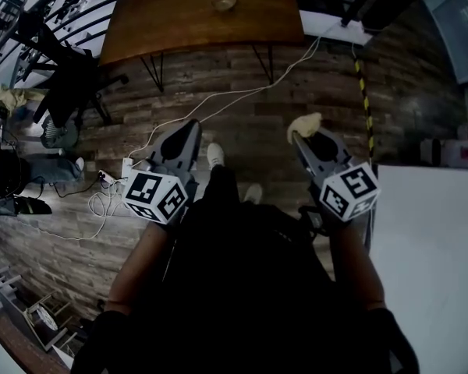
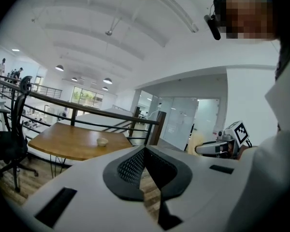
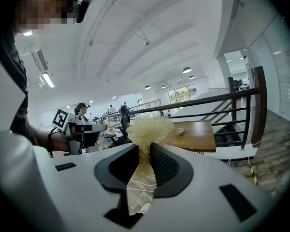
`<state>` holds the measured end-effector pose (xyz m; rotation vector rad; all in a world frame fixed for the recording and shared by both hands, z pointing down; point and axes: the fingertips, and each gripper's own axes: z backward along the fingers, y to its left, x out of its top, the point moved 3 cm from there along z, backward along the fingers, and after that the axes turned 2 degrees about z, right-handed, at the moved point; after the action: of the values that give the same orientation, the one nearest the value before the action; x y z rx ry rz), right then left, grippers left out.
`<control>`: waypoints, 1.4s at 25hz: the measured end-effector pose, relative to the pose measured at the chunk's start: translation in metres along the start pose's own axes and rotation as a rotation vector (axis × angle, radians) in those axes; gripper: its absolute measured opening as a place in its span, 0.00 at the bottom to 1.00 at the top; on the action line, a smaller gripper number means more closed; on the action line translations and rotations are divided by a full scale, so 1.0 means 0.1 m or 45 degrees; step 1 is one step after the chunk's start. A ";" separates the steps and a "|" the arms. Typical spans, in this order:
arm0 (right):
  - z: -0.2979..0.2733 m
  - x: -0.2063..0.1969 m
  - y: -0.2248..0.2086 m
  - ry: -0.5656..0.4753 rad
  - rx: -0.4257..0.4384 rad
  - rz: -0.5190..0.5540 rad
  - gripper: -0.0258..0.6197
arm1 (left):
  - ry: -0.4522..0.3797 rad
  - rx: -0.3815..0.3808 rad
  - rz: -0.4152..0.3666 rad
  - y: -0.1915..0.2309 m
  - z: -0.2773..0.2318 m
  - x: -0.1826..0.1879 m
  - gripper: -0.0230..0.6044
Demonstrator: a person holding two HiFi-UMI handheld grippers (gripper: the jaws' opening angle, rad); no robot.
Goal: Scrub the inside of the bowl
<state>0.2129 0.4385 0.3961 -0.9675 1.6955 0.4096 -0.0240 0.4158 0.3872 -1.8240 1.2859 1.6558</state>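
Note:
A small pale bowl [image 1: 224, 1] stands on a brown wooden table [image 1: 164, 22] far ahead across the plank floor. The left gripper view shows the bowl [image 2: 102, 141] on the table [image 2: 67, 144]; the right gripper view also shows the bowl [image 3: 178, 131]. My left gripper [image 1: 193, 123] is held out in front of me, shut and empty, its jaws [image 2: 145, 150] closed together. My right gripper [image 1: 295, 136] is shut on a yellowish mesh scrubber [image 1: 306, 122]. The scrubber's puff [image 3: 150, 128] sticks out past the jaws [image 3: 144, 148]. Both grippers are well short of the table.
A black office chair [image 1: 70, 84] stands left of the table. White cables and a power strip [image 1: 129, 166] lie on the floor ahead. A dark railing [image 2: 87, 108] runs behind the table. A white surface [image 1: 429, 240] and a yellow-black striped strip [image 1: 365, 92] are on my right.

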 end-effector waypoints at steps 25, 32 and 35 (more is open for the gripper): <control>-1.85 0.84 -0.39 0.019 -0.199 -0.093 0.16 | 0.009 -0.205 0.021 1.84 -1.00 0.82 0.03; -2.09 0.97 -0.37 0.004 -0.236 -0.109 0.16 | 0.007 -0.235 0.018 2.12 -1.02 0.92 0.03; -2.17 0.99 -0.34 0.015 -0.234 -0.101 0.16 | 0.006 -0.235 0.027 2.20 -1.01 0.91 0.03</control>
<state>0.0938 0.2293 0.3882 -1.1692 1.6449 0.5141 -0.1493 0.1900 0.3943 -1.9252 1.1920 1.8365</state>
